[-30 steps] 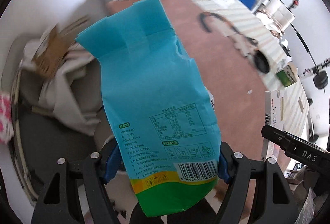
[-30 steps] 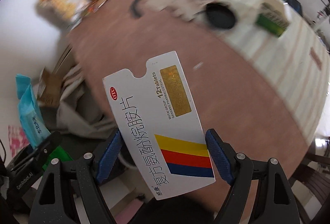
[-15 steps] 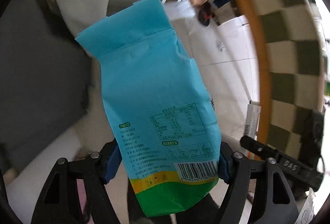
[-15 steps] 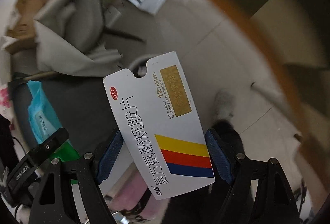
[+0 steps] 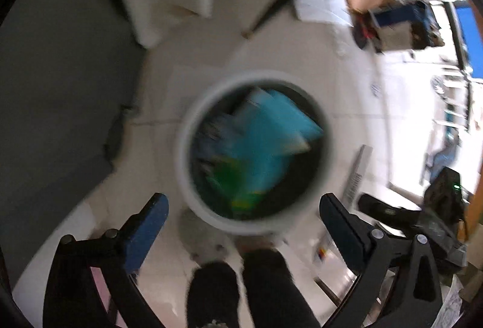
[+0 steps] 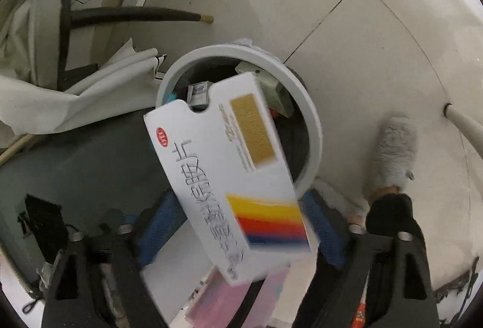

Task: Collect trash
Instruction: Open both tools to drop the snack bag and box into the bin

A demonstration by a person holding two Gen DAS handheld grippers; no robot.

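Two grippers hang over the round white trash bin [image 5: 327, 153] on the pale tiled floor [image 6: 377, 35]. My left gripper [image 5: 241, 225] has its blue-padded fingers [image 5: 145, 234] spread wide with nothing between them; directly below, the blue and green snack bag [image 5: 259, 144] lies inside the bin, blurred, its green end toward me. My right gripper [image 6: 238, 225] sits just above the bin's near rim, and the white medicine box [image 6: 223, 177], with its yellow, red and blue stripes and gold panel, stands between its blue pads [image 6: 323, 228]. The box is motion-blurred and tilted toward the bin mouth, and I cannot tell whether the pads are pressing it or have let go. In the right wrist view, a small white carton [image 6: 197, 94] and a pale box [image 6: 271, 89] show inside the bin [image 6: 312, 128] beyond the medicine box. A grey fluffy slipper [image 6: 392, 153] rests on the tiles to the right of the bin, and a white cloth [image 6: 90, 92] drapes to its left beside dark chair legs [image 6: 132, 14]. My dark trouser legs [image 5: 241, 288] show at the bottom of the left wrist view.
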